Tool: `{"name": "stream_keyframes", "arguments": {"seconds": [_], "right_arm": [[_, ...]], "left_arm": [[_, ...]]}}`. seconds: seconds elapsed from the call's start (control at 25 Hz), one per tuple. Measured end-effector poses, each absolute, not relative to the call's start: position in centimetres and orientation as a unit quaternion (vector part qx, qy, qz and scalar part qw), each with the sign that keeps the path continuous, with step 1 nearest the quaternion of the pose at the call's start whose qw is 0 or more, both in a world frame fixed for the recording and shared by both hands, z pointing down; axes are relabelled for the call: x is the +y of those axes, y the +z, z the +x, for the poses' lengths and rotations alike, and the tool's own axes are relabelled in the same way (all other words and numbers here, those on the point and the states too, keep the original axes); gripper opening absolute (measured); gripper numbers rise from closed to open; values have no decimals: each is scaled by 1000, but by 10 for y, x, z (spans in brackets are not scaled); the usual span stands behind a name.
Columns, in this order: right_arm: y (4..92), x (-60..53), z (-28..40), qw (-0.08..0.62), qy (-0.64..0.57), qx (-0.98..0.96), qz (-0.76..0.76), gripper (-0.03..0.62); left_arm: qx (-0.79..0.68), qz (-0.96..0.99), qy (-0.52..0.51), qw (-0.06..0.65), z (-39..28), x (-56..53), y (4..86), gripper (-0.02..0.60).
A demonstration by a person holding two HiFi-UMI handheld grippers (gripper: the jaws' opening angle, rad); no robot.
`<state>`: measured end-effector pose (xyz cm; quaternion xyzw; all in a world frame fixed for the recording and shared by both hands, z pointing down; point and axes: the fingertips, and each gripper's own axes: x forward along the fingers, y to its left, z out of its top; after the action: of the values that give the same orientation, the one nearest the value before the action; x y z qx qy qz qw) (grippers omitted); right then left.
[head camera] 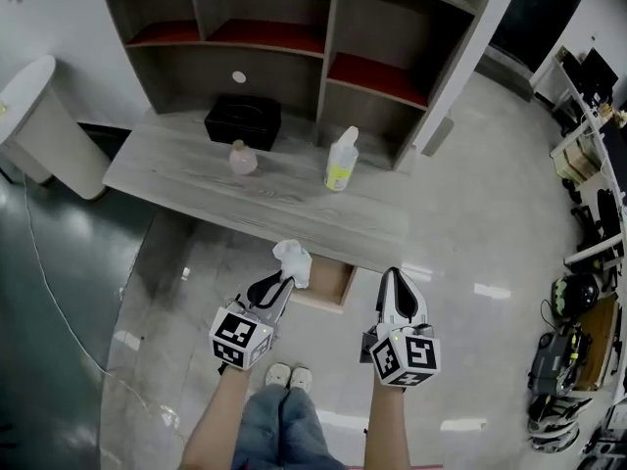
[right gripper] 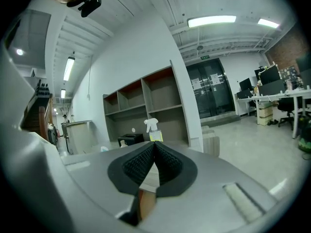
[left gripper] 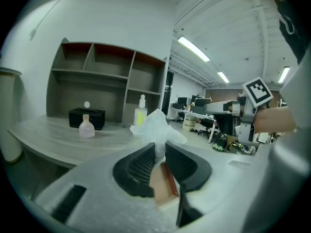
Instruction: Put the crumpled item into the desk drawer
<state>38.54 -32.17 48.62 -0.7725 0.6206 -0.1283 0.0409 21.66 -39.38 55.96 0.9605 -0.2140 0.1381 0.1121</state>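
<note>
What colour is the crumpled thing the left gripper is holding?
White. The crumpled item shows best in the left gripper view, pinched in the left gripper.

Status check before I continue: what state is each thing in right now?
left gripper: shut on crumpled tissue
right gripper: shut, empty
desk drawer: pulled open
crumpled tissue: held, not yet in desk drawer
spray bottle: upright on desk
small bottle: upright on desk

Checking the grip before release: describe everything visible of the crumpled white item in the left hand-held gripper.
The crumpled tissue is white, thin, translucent, bunched into a wrinkled wad. Its lower end is pinched in the jaws of the left hand-held gripper; the rest puffs out beyond their tips. It hangs in the air by the front edge of the desk, about over the open drawer.
</note>
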Motion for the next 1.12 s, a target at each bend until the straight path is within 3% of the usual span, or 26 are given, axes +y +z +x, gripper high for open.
{"name": "stream_keyframes", "arguments": {"seconds": [0.56,0.72,0.92,1.12], "right_arm": [[655,-315,383,5,-227,596,-770,12],[672,-308,384,6,-238,591,-770,12],[660,-308,386,16,-228,593,-772,12],[596,-319,395,45,-193,599,-776,12]], "left_arm": [[-186,933,252,176,277,-400,750,79],[-173,923,275,208,289,-398,782,145],[-178,923,270,208,277,-389,769,170],[-209,937,216,178,259,-405,682,120]]}}
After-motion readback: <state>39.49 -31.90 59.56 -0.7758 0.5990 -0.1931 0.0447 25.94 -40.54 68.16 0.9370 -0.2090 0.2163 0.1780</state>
